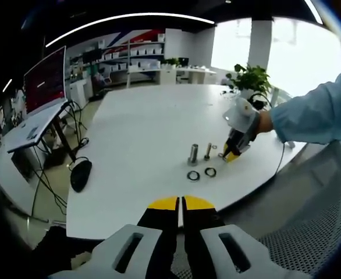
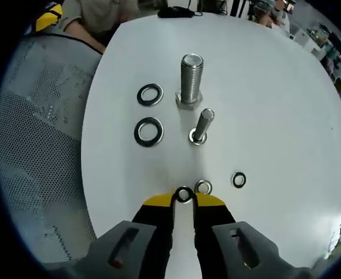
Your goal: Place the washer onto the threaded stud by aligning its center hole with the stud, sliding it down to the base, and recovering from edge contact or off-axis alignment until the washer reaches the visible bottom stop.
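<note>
My right gripper point(image 2: 184, 200) is low over the white table point(image 2: 287, 116), and its yellow tips are pinched on a small washer point(image 2: 184, 194) — the ring stands up between them with its hole facing me. Two more small washers lie on the table close by, one point(image 2: 203, 186) touching my tips and one point(image 2: 238, 179) a bit off to the side.

Ahead of me stand two studs. The small stud point(image 2: 202, 127) is nearer and leans a little in my view. The big stud point(image 2: 191, 79) is behind it, with a nut at its foot. Two big washers point(image 2: 149, 131) lie beside them; those look too wide for my job.

My left gripper point(image 1: 181, 204) waits back at the table edge. Its tips are together and hold nothing.

My little ring looks like it fits the small stud, so I think that is where it goes. To do it well, I should lift the ring higher than the stud's top, turn my hand so the ring lies flat, and put the hole right over the tip. Then go down slowly. If the edge catches on the threads, I should not push — lift a bit, wiggle, try again. I let go only when the ring can drop all the way to the bottom.
</note>
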A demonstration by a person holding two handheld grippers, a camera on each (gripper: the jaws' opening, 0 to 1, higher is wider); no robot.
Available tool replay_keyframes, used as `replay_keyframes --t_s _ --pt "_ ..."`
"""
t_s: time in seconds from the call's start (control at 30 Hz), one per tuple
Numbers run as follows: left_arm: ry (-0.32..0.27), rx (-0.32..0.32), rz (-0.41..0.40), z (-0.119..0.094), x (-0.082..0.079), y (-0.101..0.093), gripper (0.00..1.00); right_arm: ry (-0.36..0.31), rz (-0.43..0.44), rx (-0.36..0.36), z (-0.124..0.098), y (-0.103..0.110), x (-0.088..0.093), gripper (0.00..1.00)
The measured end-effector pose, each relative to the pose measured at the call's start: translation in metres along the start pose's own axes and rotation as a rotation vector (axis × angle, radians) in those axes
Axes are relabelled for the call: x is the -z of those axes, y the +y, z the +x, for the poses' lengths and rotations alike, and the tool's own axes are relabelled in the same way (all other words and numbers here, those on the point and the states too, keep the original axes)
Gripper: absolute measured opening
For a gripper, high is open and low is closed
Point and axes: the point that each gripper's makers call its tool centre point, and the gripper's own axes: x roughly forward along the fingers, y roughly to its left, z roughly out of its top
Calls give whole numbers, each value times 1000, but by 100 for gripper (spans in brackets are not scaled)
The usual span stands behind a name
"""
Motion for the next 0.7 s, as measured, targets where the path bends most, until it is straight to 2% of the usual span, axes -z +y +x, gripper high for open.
replay_keyframes --t_s 0.1,0.2,0.57,0.7 --pt "4 0 0 0 1 0 0 -15 -1 3 -1 0 0 13" --pt "5 0 0 0 1 0 0 -11 62 -38 -1 2 1 13" --pt "-2 -1 -1 0 0 0 0 -74 -5 -14 -21 4 -29 13" --pt "-3 -2 -2 0 0 1 0 -66 -23 -7 -21 1 -30 13"
